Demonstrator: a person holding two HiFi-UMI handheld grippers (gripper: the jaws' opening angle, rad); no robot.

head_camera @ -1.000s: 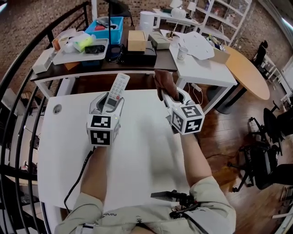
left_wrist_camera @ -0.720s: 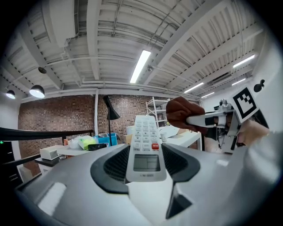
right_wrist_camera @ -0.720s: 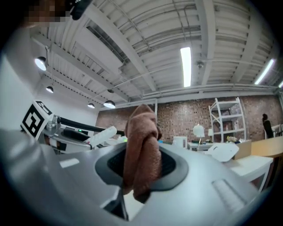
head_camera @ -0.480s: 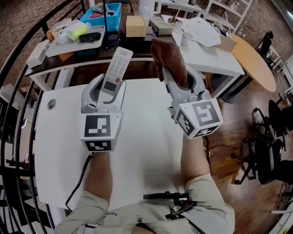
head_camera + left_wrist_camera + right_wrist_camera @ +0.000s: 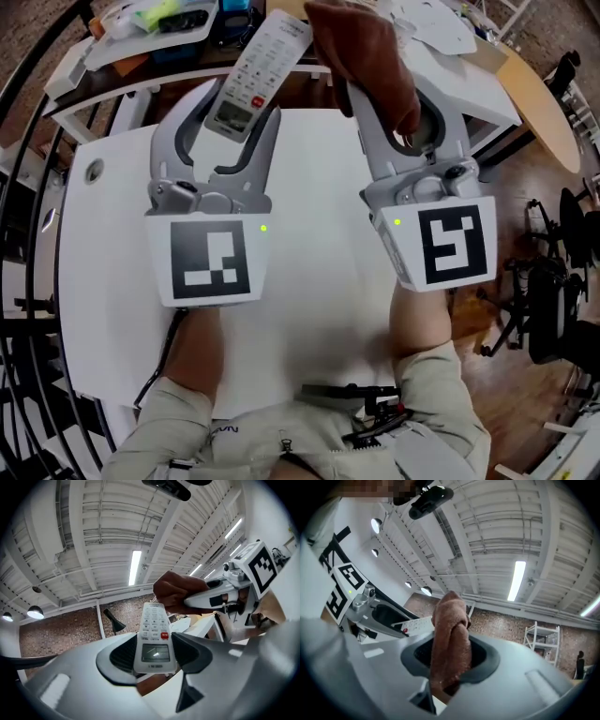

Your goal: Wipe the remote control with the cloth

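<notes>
My left gripper (image 5: pixel 232 120) (image 5: pixel 154 654) is shut on the lower end of a white remote control (image 5: pixel 260 77) (image 5: pixel 153 637), buttons and small screen facing up. The remote sticks out forward and to the right, high above the white table (image 5: pixel 309 272). My right gripper (image 5: pixel 389 94) (image 5: pixel 450 657) is shut on a bunched brown cloth (image 5: pixel 364 58) (image 5: pixel 450 641). In the left gripper view the cloth (image 5: pixel 174 591) sits at the remote's far tip; whether they touch I cannot tell. The remote (image 5: pixel 416 625) shows just left of the cloth in the right gripper view.
Beyond the white table stands a dark desk (image 5: pixel 141 70) with a tray and boxes. A white table with papers (image 5: pixel 441 28) and a round wooden table (image 5: pixel 544 122) lie to the right. A black railing (image 5: pixel 19 141) runs along the left. Office chairs (image 5: pixel 553 309) stand at the right.
Both grippers have risen well above the table toward the head camera, each keeping its hold. The cloth and the remote's tip have come closer together.
</notes>
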